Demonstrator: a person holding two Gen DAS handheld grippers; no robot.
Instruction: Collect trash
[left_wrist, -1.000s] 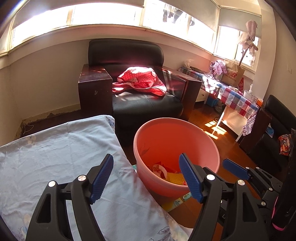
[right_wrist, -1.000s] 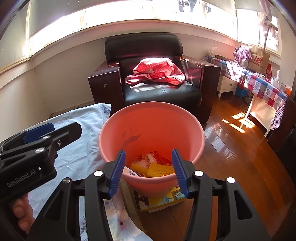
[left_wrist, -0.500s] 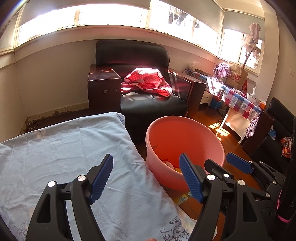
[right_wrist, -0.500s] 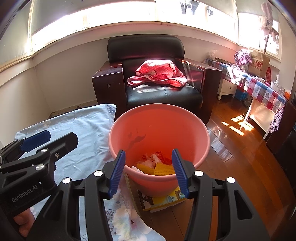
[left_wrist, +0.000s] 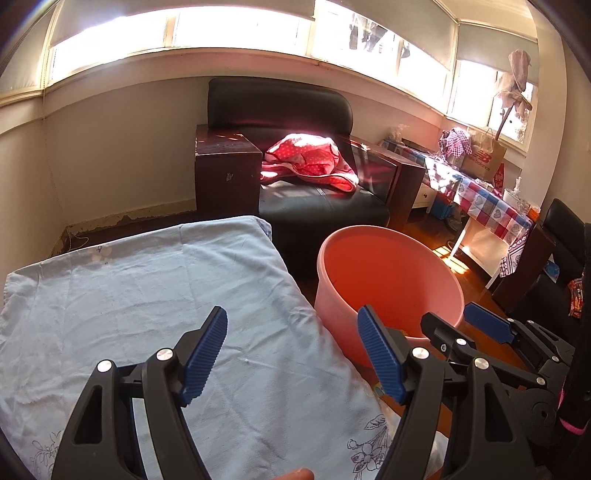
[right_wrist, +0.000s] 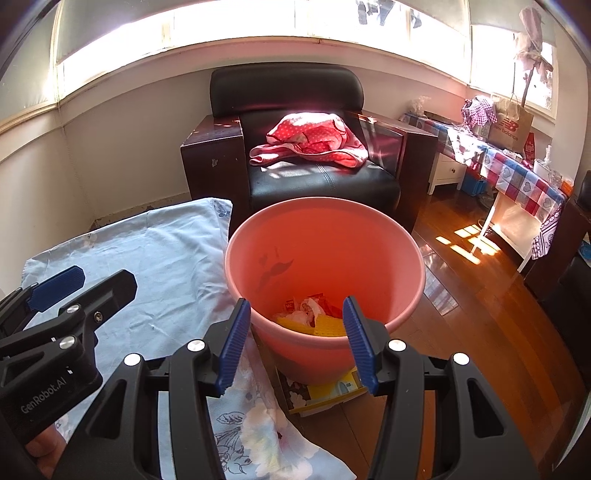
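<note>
Red dotted cloth (right_wrist: 310, 142) lies on black armchair (right_wrist: 295, 173).

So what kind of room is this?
Probably a living room in someone's home. There's a black leather armchair under sunny windows, a table with a checked cloth on the wooden floor, and a pink bucket holding trash.

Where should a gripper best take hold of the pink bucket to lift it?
Probably the pink bucket is best gripped at its rim, from above, one finger inside and one outside. The wall is thin and upright, the mouth open, and no handle shows.
</note>
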